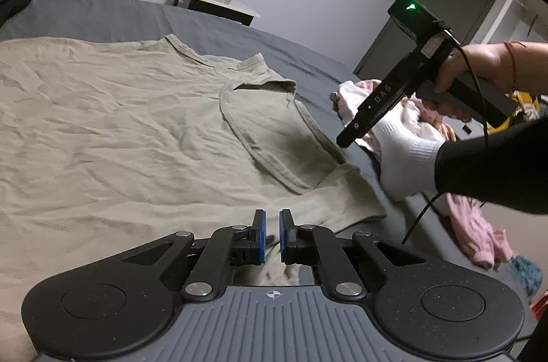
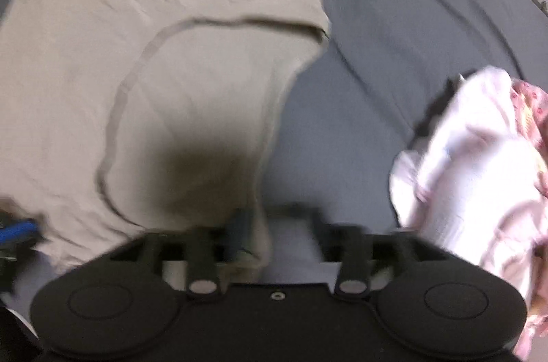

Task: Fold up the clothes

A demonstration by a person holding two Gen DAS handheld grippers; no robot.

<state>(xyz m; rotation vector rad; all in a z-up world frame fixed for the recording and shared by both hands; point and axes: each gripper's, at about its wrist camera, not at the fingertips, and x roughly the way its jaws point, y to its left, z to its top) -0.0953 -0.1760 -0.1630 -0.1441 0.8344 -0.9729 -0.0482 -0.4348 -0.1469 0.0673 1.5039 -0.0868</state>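
T-shirt [image 1: 113,122], beige, flat on grey bed [image 1: 113,15], sleeve folded inward near bed's right edge. Left gripper [image 1: 272,237] clenched on shirt hem. Right gripper [image 2: 274,225] released above sleeve edge, blurred. Pink-white clothes pile [image 2: 479,163] at right edge.

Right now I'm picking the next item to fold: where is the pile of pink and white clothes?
In the right wrist view the pile lies at the right, on the grey bedsheet, apart from the beige T-shirt.
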